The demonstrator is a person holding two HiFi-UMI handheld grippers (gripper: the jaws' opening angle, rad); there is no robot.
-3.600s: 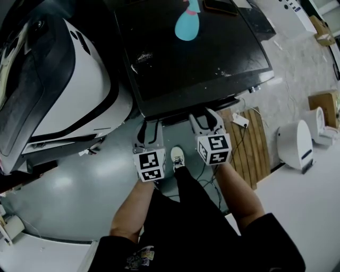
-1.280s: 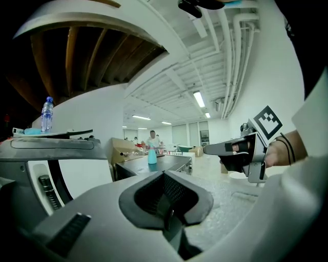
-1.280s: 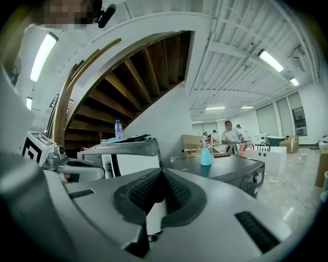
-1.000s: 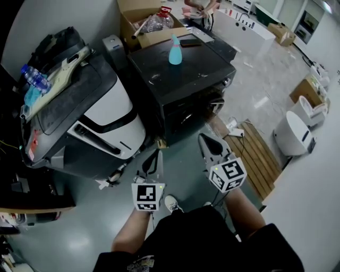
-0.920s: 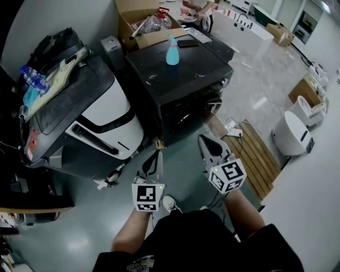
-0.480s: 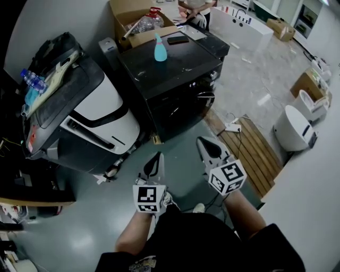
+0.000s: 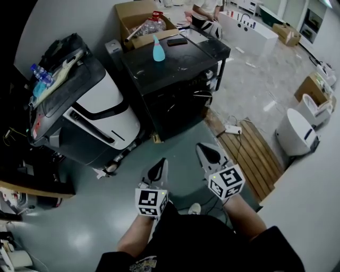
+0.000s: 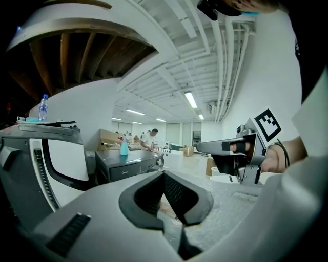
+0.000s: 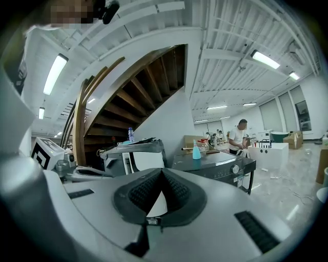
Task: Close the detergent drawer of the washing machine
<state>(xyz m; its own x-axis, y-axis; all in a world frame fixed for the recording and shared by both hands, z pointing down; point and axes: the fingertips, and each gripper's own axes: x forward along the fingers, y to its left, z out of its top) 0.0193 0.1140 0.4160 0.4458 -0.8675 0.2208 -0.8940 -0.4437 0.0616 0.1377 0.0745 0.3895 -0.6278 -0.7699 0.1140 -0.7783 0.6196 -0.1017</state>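
The black washing machine (image 7: 175,79) stands well ahead of me, with a blue bottle (image 7: 158,50) and a phone (image 7: 177,41) on its lid. Its front panel (image 9: 220,168) looks flat from here, and I cannot make out the detergent drawer. Both grippers hang over the grey floor, far short of the machine. The left gripper (image 7: 158,163) is shut with nothing in it, its tips meeting (image 8: 164,174). Beside it, the right gripper (image 7: 207,153) is also shut and empty (image 9: 161,171).
A large white-and-black machine (image 7: 85,106) stands left of the washer. A cardboard box (image 7: 141,16) sits behind it. A wooden pallet (image 7: 255,154) with a power strip (image 7: 232,128) lies to the right, and a white round appliance (image 7: 297,133) beyond. A person (image 7: 204,8) works at the back.
Both grippers, shut throughout, have drawn back from the washer's front. The washer now sits farther away and higher in the head view, and more floor shows between it and the grippers.
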